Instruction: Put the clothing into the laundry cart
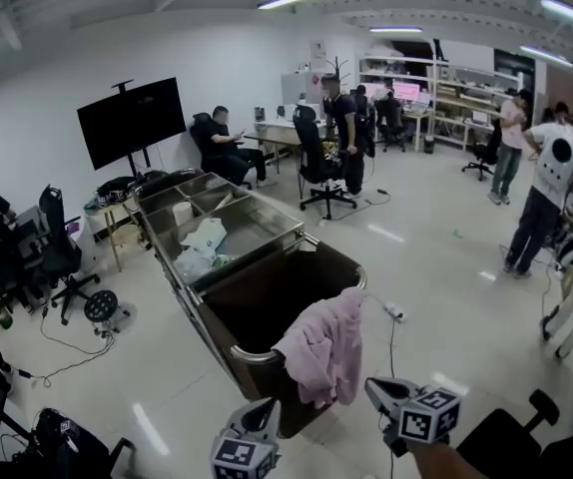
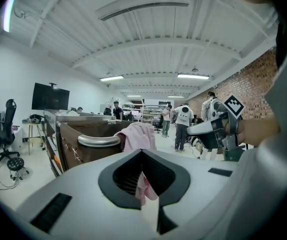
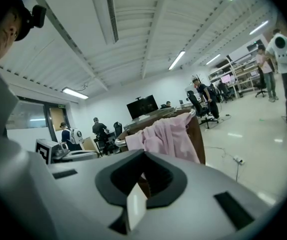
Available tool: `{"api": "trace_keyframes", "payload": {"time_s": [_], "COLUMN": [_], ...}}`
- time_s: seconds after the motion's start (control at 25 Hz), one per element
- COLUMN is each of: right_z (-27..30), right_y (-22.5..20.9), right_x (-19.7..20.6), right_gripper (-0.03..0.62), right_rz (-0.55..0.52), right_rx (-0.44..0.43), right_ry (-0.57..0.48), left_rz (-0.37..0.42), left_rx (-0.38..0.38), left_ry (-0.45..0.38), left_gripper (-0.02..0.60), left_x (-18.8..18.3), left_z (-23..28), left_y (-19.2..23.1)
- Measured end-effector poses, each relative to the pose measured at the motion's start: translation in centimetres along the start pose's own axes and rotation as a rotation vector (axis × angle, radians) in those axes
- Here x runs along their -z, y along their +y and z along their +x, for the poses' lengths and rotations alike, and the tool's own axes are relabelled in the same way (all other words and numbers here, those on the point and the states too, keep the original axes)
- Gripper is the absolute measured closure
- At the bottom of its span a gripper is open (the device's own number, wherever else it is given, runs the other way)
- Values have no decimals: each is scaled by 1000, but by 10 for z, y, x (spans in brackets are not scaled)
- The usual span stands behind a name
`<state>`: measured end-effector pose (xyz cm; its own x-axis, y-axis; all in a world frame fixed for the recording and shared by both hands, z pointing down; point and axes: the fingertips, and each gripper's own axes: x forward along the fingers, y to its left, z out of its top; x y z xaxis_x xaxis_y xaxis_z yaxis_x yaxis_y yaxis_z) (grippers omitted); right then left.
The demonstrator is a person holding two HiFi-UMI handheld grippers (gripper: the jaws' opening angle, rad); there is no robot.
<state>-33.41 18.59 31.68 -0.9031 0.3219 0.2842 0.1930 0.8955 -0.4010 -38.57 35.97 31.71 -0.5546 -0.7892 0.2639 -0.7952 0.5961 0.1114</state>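
Fingers on the left gripper [image 1: 266, 410] are drawn narrow, close to touching. From where I stand they seem to clamp nothing: in the left gripper view the pink I see in their slot looks like cloth hanging beyond them. The right gripper [image 1: 374, 388] is drawn just as narrow and is plainly empty, with only brown cart wall showing past its tips.

The pink garment [image 1: 322, 353] hangs ahead of both pairs of fingers, between them and a little above. It is draped over the near corner of the laundry cart [image 1: 253, 355]. Most of it falls down the outer face, so its long axis runs straight up and down, and only its top fold sits on the rim. It is not yet inside.

The left fingers point squarely at its lower hem and sit just beside it. The right fingers are near its other edge, and the cloth lies slightly off their line. I would judge the left hand better placed to take hold, lift up and over the rim, and let the garment drop into the dark well behind.

Both grippers are held low and level in front of the person, noses toward the cart, marker cubes facing up.

Farther past the fingers, steel trays [image 1: 229, 220] adjoin the cart's far end, with pale bundles in them. Beyond those stand office chairs, a black screen [image 1: 132, 119], and several people about the room.
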Motion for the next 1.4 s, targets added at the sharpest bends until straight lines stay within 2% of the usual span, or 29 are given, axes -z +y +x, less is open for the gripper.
{"api": "trace_keyframes", "payload": {"time_s": [0.24, 0.48, 1.4], "right_z": [-12, -17, -19], "right_y": [-17, -21, -23], "right_x": [7, 9, 9], "right_gripper": [591, 589, 589], "right_rz": [-14, -30, -41], "right_rx": [-45, -52, -70], "right_ry": [39, 51, 45], "left_rz": [22, 20, 38], "left_rx": [8, 2, -7], "left_ry": [2, 5, 7], "left_gripper": [581, 581, 581], "left_x": [-2, -2, 0], "left_z": [24, 33, 35], "left_y": [-29, -42, -50]}}
